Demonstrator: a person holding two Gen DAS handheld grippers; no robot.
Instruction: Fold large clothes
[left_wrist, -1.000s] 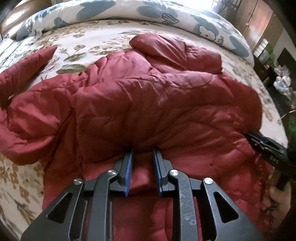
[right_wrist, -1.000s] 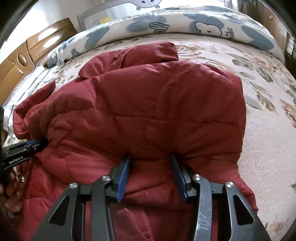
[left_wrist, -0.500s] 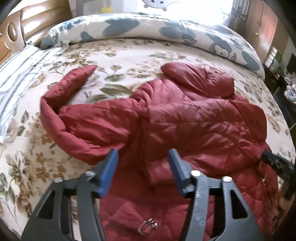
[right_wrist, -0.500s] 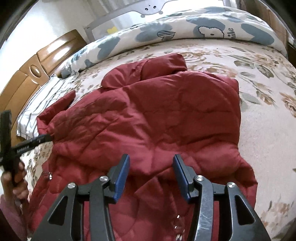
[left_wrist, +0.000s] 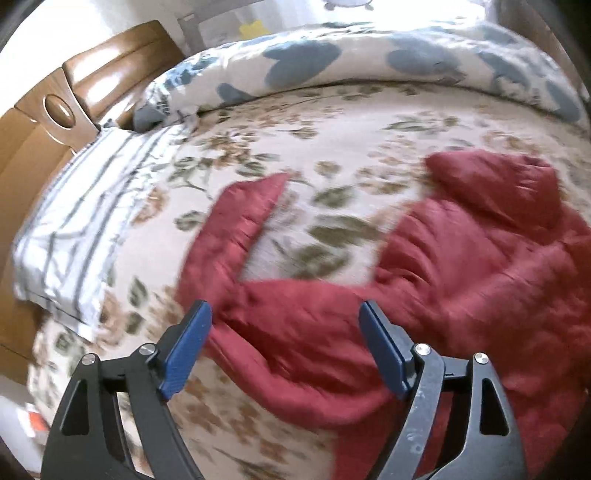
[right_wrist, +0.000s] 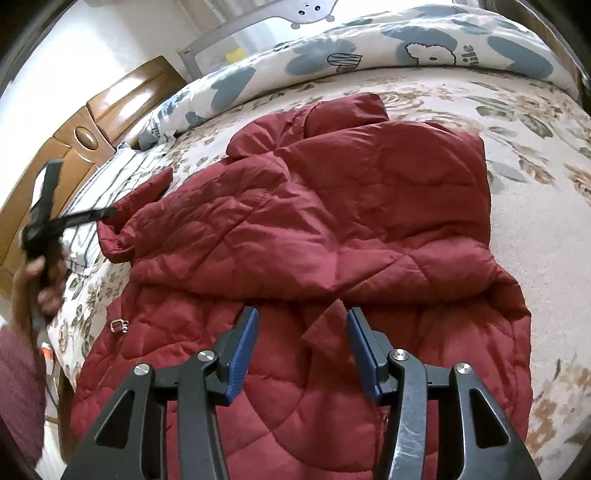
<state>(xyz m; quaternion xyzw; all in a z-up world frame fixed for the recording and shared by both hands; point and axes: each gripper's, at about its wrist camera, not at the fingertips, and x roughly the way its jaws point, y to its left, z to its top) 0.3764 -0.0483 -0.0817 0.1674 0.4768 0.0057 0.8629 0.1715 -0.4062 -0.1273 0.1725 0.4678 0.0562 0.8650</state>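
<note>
Floral bedspread (left_wrist: 332, 110) carries a half-folded red quilted coat (right_wrist: 332, 221), its outflung sleeve (left_wrist: 236, 221) stretching leftward just ahead of the wide-open left hand-held gripper (left_wrist: 284, 347), nearer than the empty, open right hand-held gripper (right_wrist: 301, 354).

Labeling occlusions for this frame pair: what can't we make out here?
- Left wrist view: motion blur smears the jacket and the bedspread; quilting and print are unreadable.
- Right wrist view: the left gripper is blurred at the frame edge; whether its tip touches the sleeve is unclear.
- Right wrist view: the jacket's near hem is hidden behind the right gripper.
- The small metal fitting is too small to identify.
</note>
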